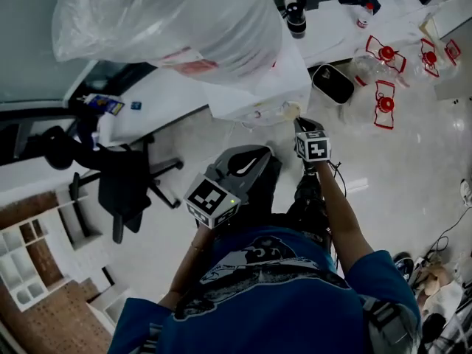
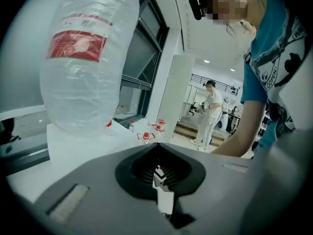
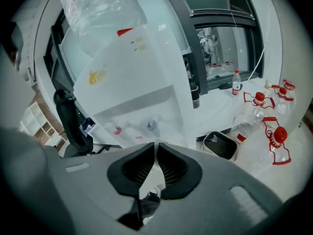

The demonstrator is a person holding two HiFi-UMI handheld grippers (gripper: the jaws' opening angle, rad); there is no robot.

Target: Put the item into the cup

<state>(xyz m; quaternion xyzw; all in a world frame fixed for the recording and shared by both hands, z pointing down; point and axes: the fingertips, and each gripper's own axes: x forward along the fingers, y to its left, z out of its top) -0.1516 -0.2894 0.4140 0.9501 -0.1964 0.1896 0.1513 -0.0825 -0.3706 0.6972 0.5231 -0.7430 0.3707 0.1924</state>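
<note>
Pinched between the closed jaws of the left gripper (image 2: 156, 150) is the small white item (image 2: 165, 197). That gripper is held forward and close to level, beside the right gripper (image 3: 155, 145), whose jaws are pressed together with nothing between them (it tips more steeply toward the floor (image 1: 413, 168)). Ahead of both, a big clear water bottle (image 1: 169, 21) sits upturned on a white dispenser (image 1: 254, 87), how full I cannot tell, and a black tray (image 1: 332, 83) and red-capped clear bottles (image 3: 258, 101) lie near its foot.
</note>
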